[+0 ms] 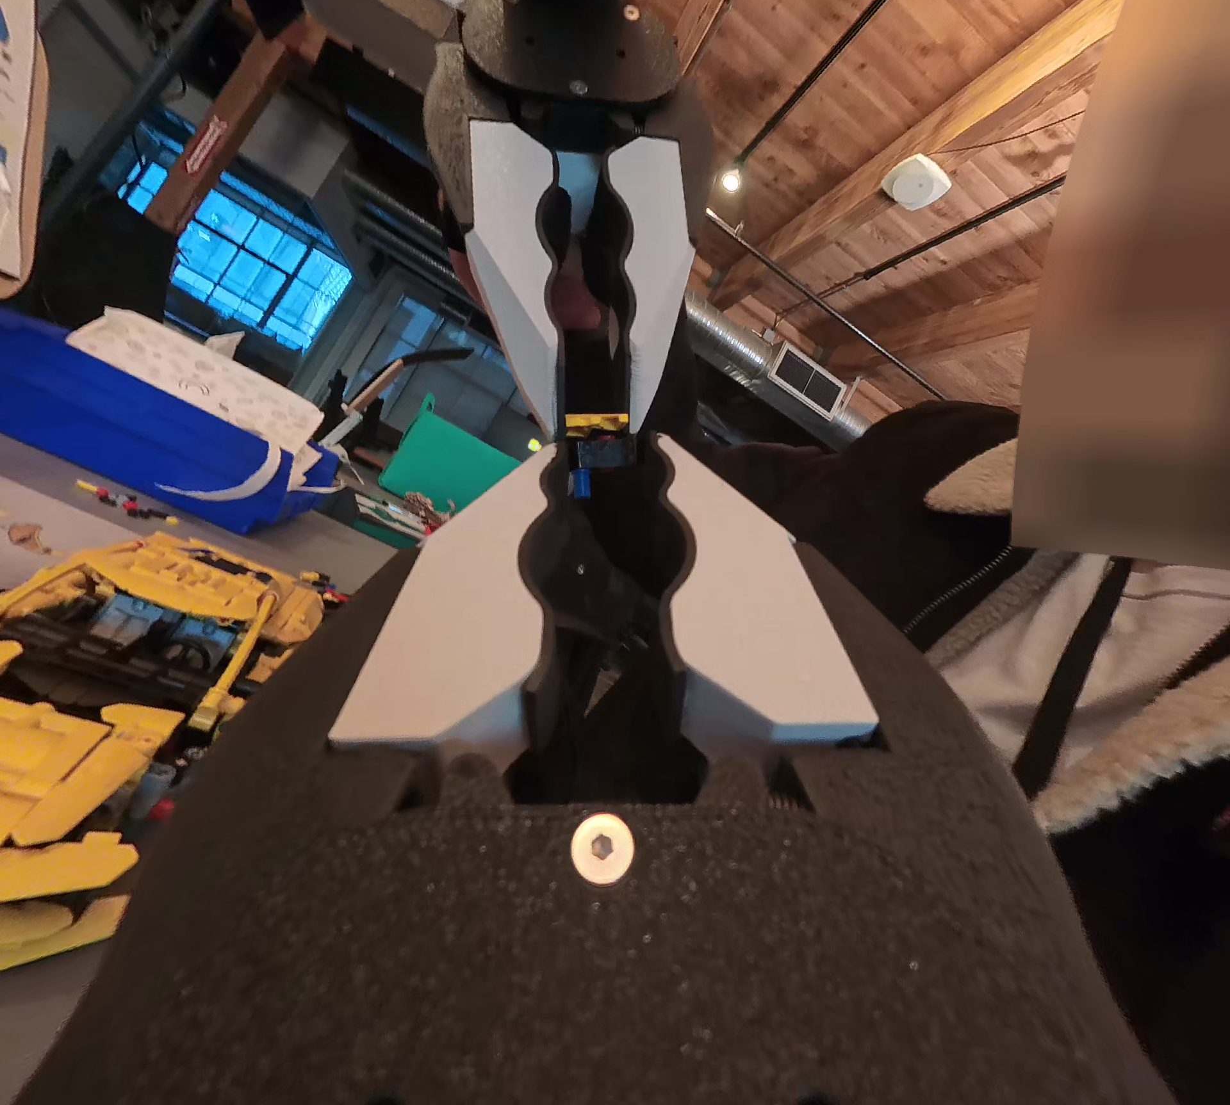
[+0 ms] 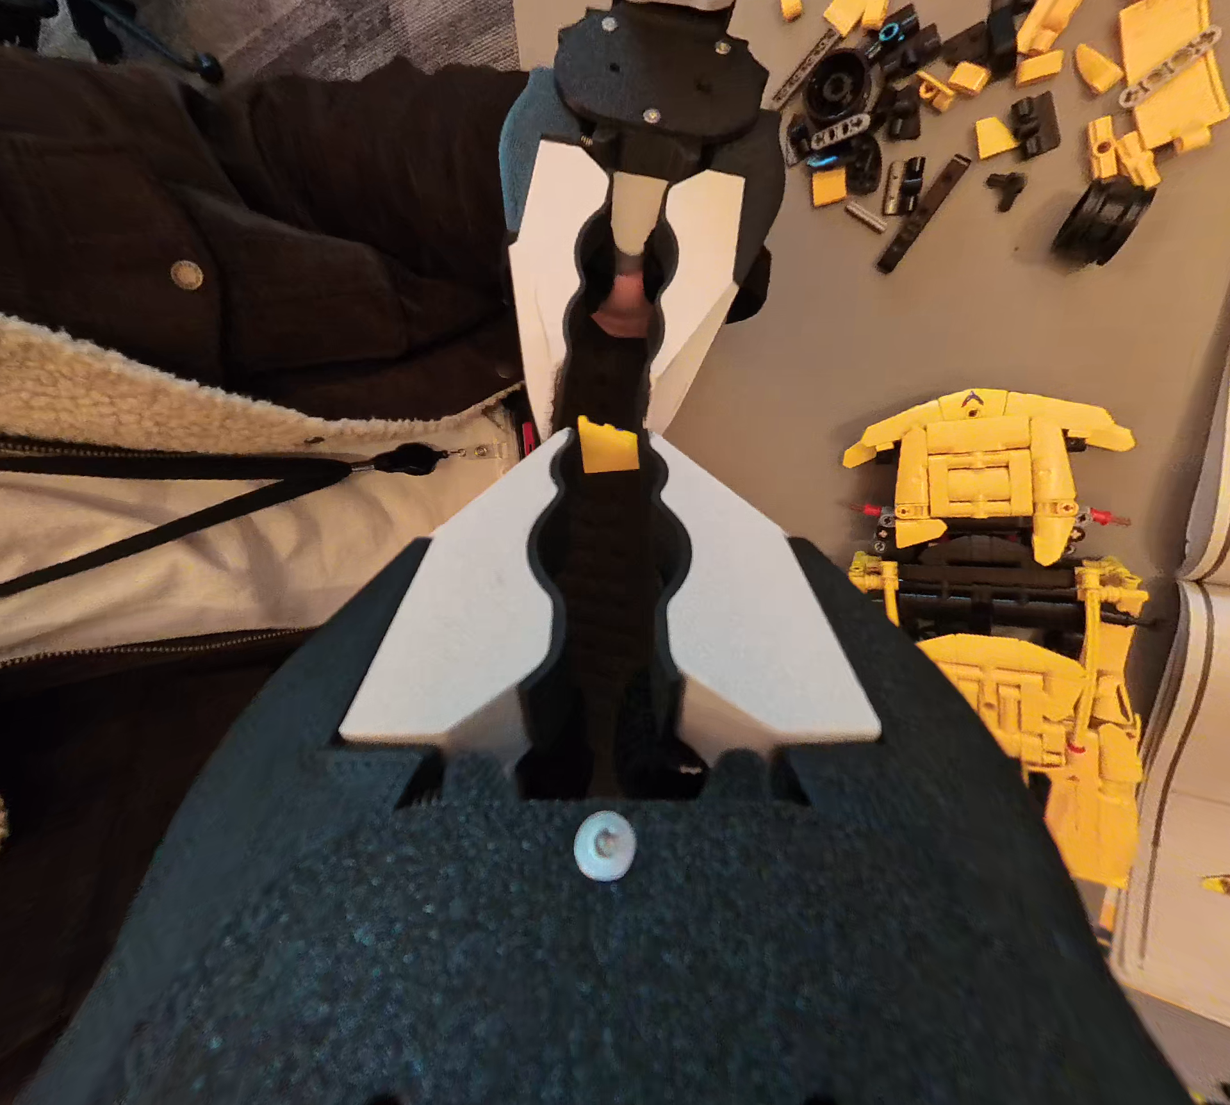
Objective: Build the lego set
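Note:
My two grippers meet tip to tip in the air, in front of a person's jacket. In the left wrist view, my left gripper (image 1: 606, 449) is shut on a small black and blue Lego piece (image 1: 601, 453). My right gripper (image 1: 594, 431) comes down from above, shut on a small yellow Lego piece (image 1: 594, 422) that touches the black piece. In the right wrist view, my right gripper (image 2: 609, 437) holds the yellow piece (image 2: 607, 449), which hides the black one. The left gripper (image 2: 602, 407) faces it from the top.
A part-built yellow Lego car (image 2: 985, 574) lies on the grey table (image 2: 832, 327), also in the left wrist view (image 1: 146, 607). Loose yellow and black parts (image 2: 998, 61) and a black wheel (image 2: 1101, 221) lie beyond. A blue bin (image 1: 133, 427) stands at the back.

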A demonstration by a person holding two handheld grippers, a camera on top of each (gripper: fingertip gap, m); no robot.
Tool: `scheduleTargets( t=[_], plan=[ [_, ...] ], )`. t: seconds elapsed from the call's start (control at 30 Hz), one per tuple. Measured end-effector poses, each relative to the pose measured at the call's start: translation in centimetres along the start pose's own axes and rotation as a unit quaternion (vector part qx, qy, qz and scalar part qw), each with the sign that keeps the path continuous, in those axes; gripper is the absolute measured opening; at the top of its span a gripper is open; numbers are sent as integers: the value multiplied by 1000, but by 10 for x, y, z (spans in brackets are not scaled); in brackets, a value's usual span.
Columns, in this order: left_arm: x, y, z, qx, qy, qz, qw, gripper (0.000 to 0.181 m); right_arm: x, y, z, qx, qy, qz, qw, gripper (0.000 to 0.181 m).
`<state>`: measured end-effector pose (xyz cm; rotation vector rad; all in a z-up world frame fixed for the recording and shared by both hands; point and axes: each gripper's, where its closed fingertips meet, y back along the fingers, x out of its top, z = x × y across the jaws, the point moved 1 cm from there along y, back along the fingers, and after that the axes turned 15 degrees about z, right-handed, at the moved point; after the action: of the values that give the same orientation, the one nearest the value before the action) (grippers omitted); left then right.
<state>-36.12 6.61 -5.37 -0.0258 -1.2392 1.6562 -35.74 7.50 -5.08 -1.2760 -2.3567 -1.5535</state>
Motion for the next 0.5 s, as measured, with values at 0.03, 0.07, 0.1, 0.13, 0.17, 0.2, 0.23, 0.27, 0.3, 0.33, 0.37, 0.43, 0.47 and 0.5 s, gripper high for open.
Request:
scheduleTargets(
  t=[0.03,0.07,0.1,0.13,0.17,0.2,0.23,0.27,0.3,0.33,0.37,0.43,0.47,0.5],
  plan=[
    [2,0,1,-1,-4,6,1000,22,2,0,-1,-7,-5,4,1000,16],
    [5,1,2,-3,-8,13,1000,22,5,1,-1,-11,-12,9,1000,16],
    [6,2,2,-4,-11,18,1000,22,7,1,-3,-14,-19,12,1000,18],
    [8,2,2,-5,-12,23,1000,22,9,1,-3,-20,-25,13,999,18],
    [9,2,3,-8,-12,27,1000,23,10,1,-3,-25,-30,14,999,18],
    [10,2,4,-11,-10,30,999,22,11,1,-4,-28,-31,12,999,18],
    [10,2,4,-12,-9,30,999,23,11,1,-5,-32,-33,9,999,16],
    [10,2,4,-13,-8,32,999,22,12,0,-5,-35,-36,7,999,16],
    [11,2,5,-15,-6,33,999,22,12,0,-7,-36,-36,5,999,15],
    [11,2,4,-16,-7,36,999,22,12,1,-7,-39,-33,3,999,10],
    [12,3,4,-15,-7,36,999,22,11,1,-7,-44,-27,0,999,7],
    [14,3,4,-16,-3,42,999,22,8,4,-7,-54,-6,-10,998,3],
    [17,4,4,-16,-1,47,999,23,7,7,-6,-62,4,-10,998,8],
    [21,5,2,-11,0,51,999,22,6,11,-5,-67,17,-6,998,11]
  ],
)
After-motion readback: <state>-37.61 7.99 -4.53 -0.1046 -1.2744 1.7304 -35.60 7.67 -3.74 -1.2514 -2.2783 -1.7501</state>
